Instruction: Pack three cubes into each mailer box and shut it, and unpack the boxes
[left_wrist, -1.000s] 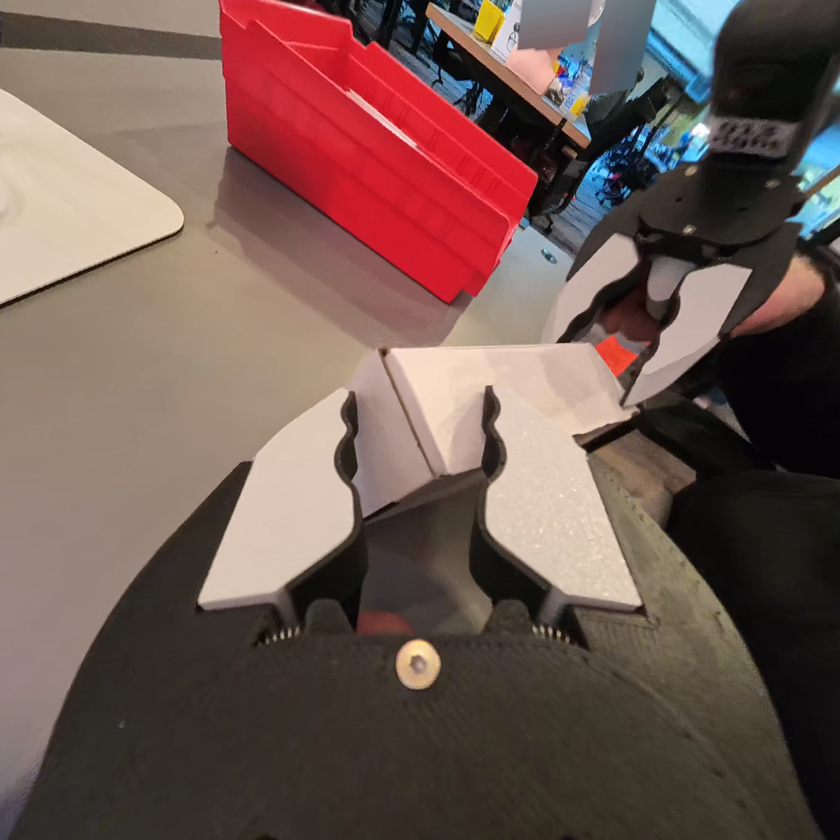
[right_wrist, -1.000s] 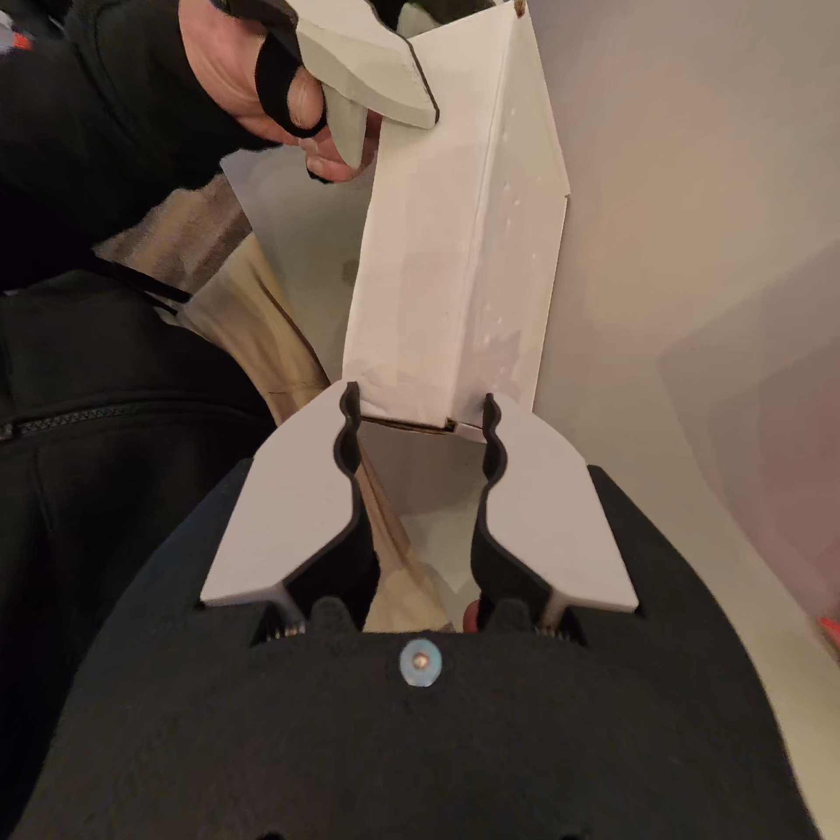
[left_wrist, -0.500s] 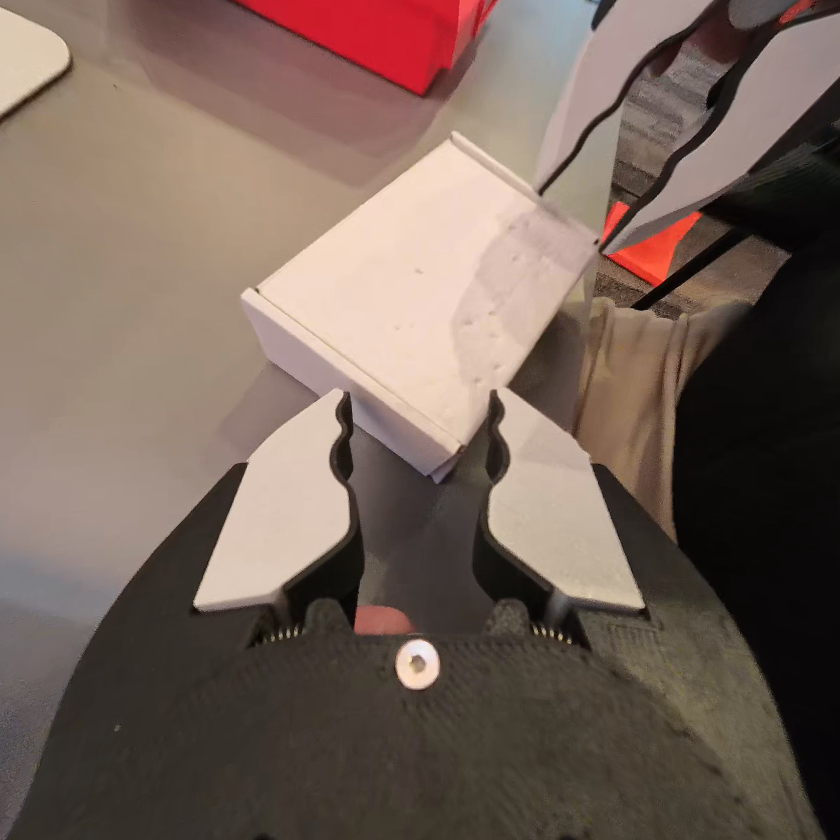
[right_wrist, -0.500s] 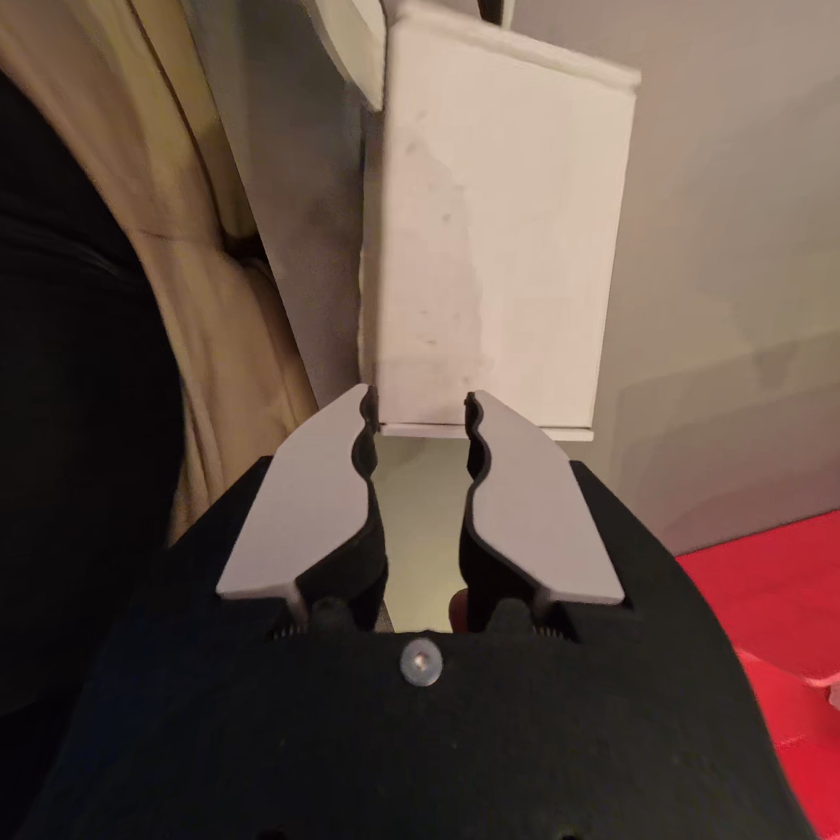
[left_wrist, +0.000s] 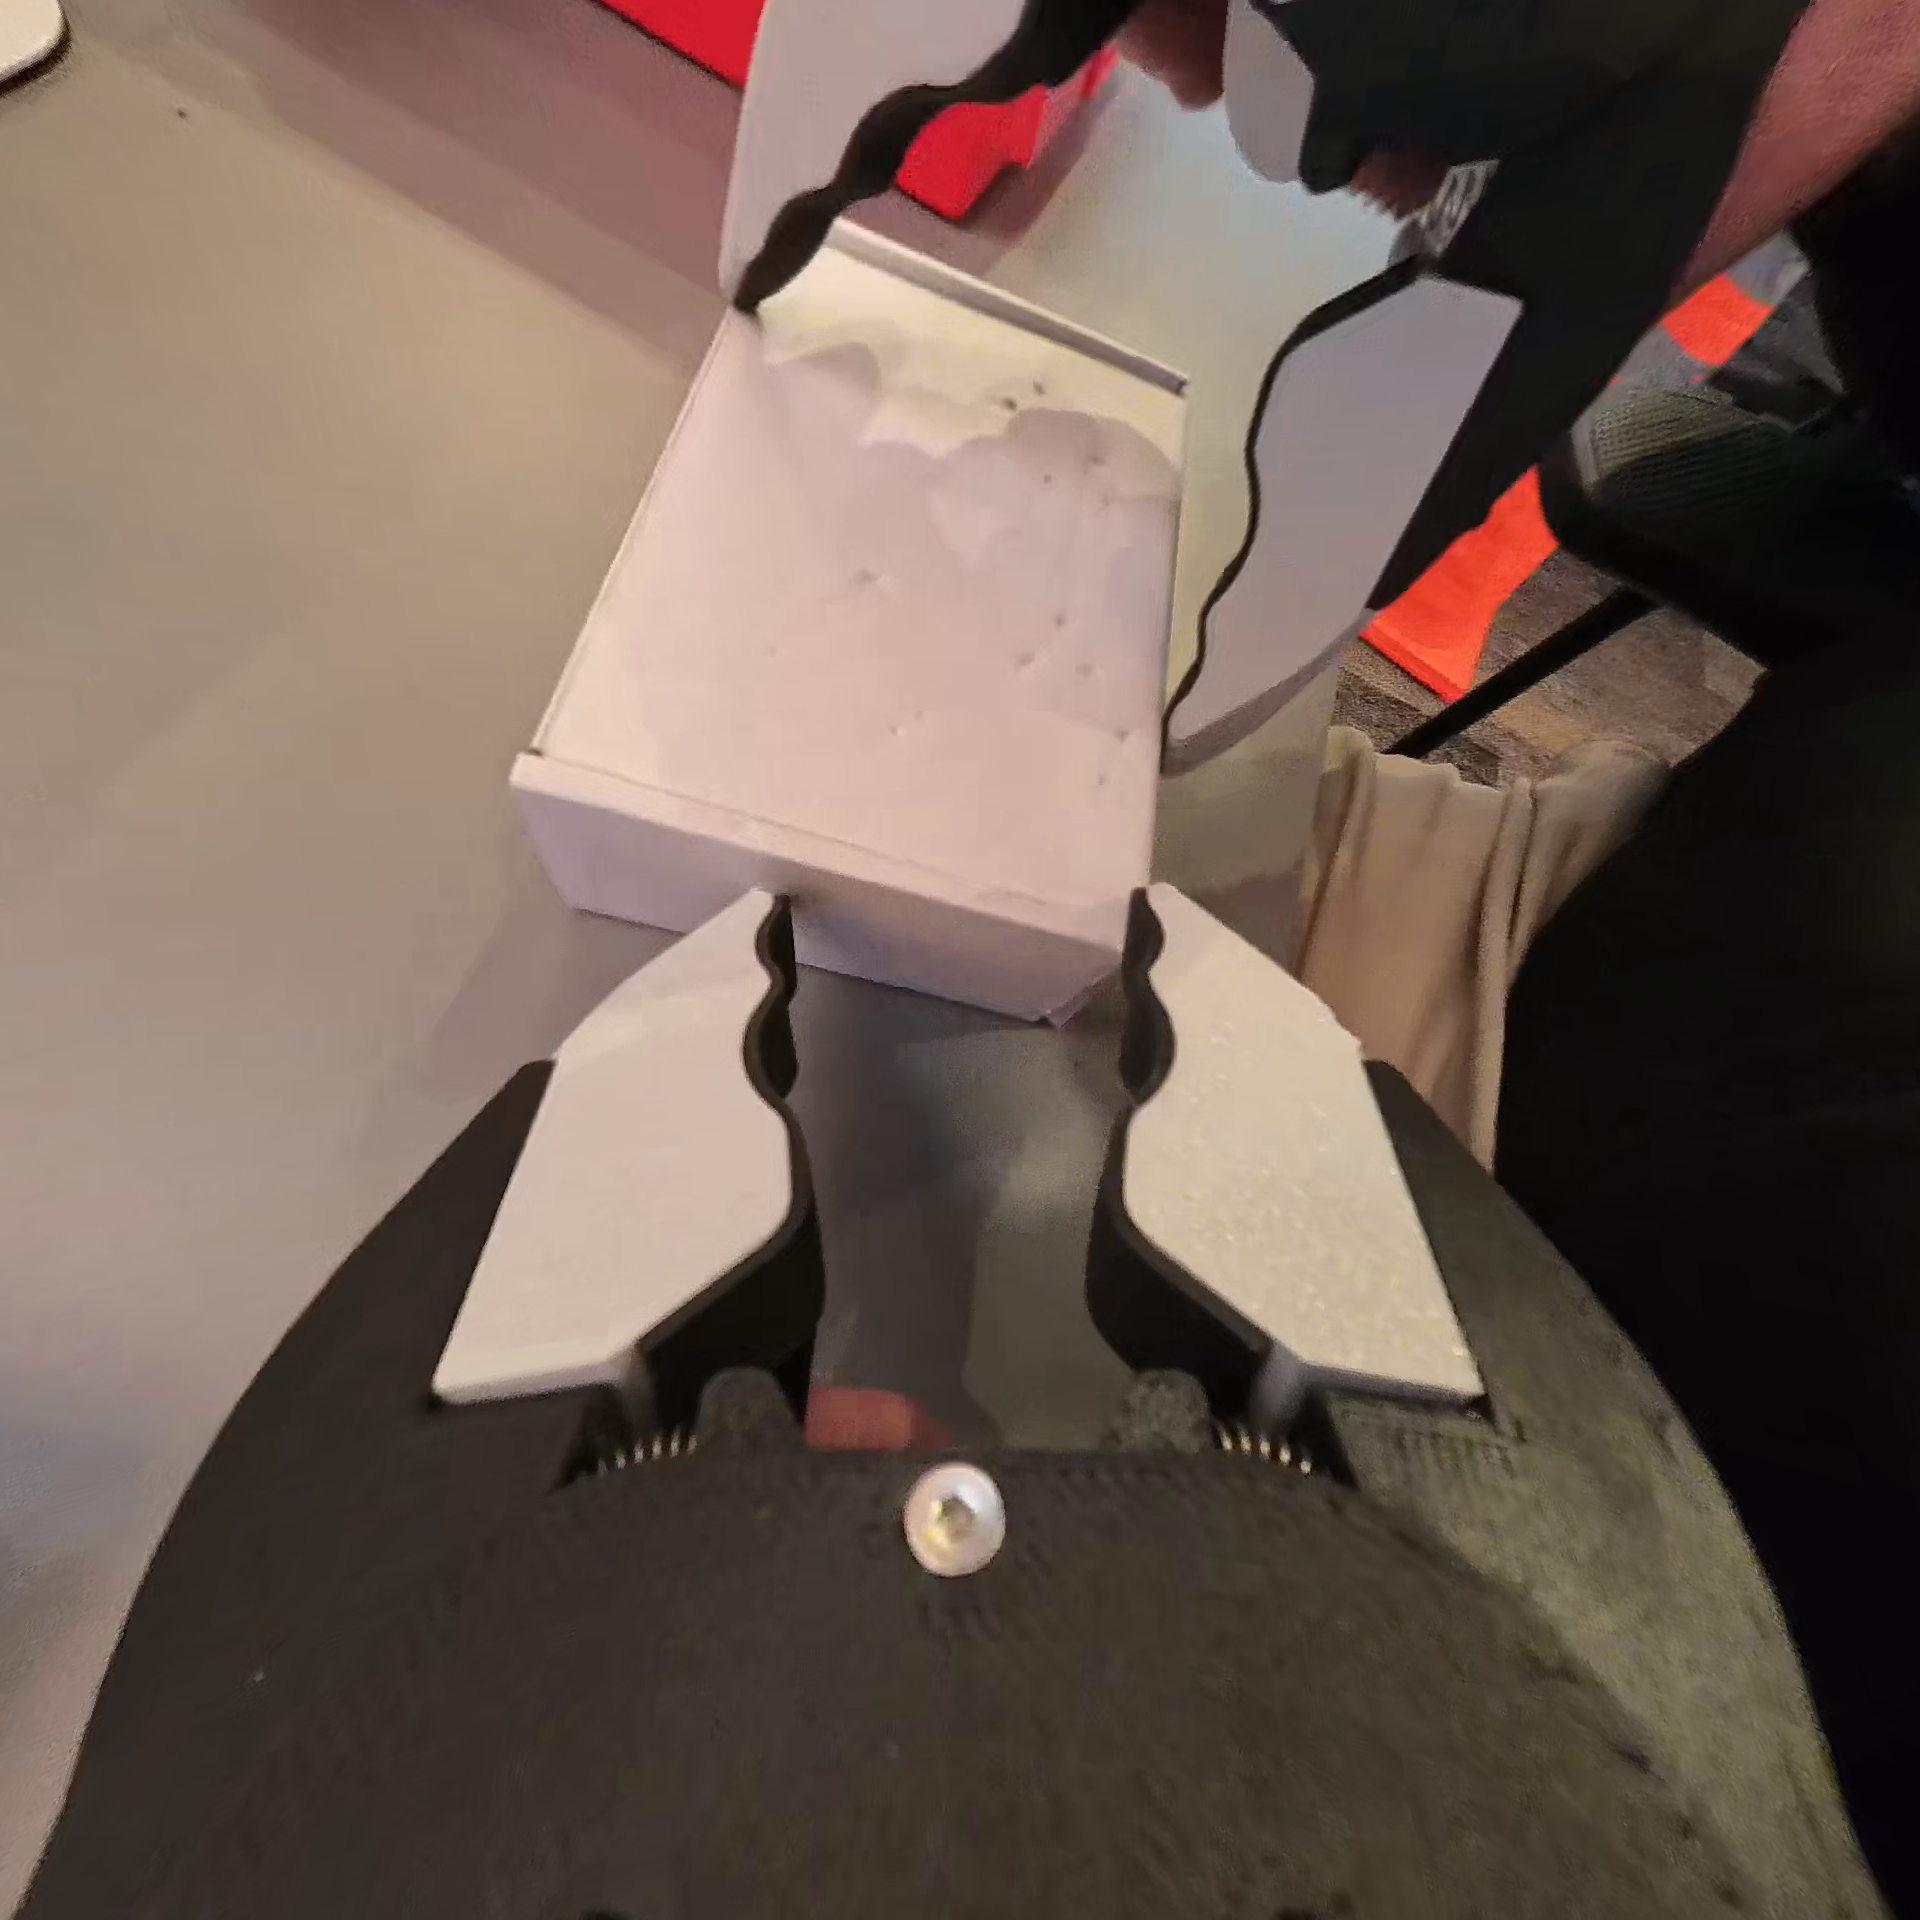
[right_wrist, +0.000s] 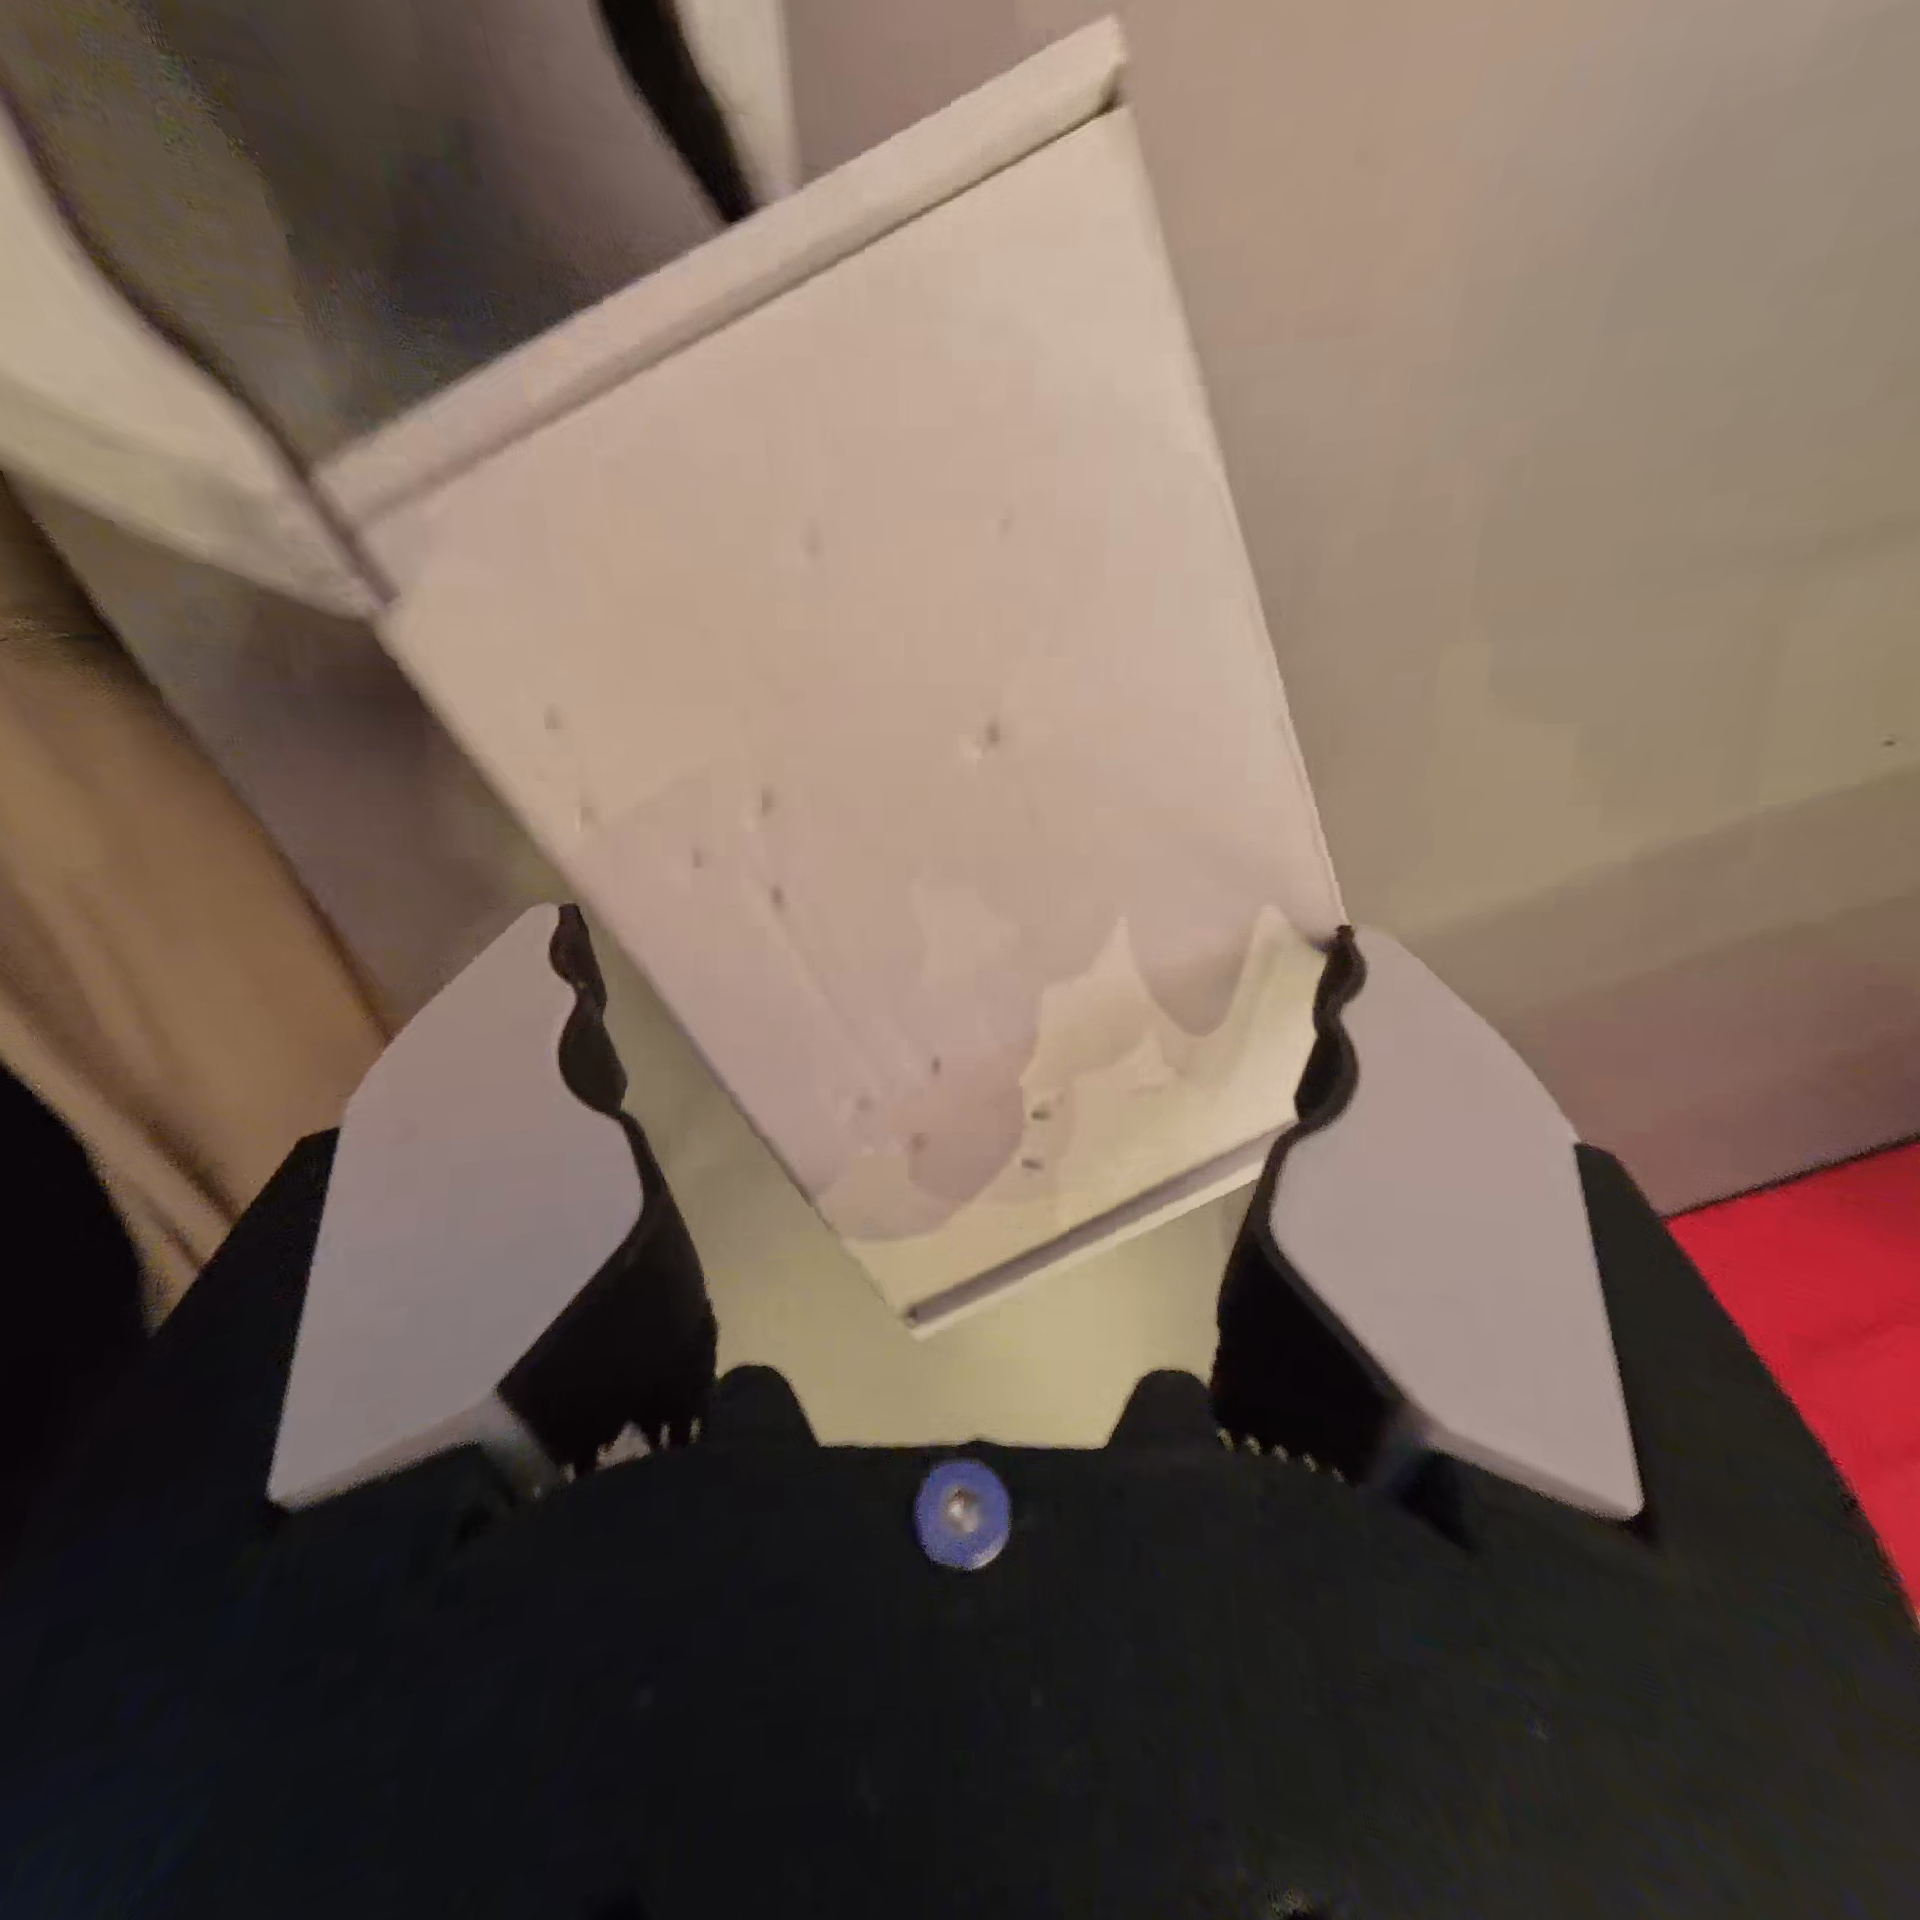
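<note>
grey worktop, closed white mailer box near its front edge.
left tongs and right tongs both released, bracketing opposite ends; next likely lifting the lid.

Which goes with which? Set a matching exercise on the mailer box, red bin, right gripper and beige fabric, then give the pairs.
Things:
1. mailer box
2. red bin
3. right gripper
4. beige fabric

States or places:
A. beyond the box's far end, in the left wrist view
B. open, one end of the box between its fingers
C. shut, lying flat on the grey table
D. off the table, right of the box in the left wrist view

Pairs: 1-C, 2-A, 3-B, 4-D
</note>
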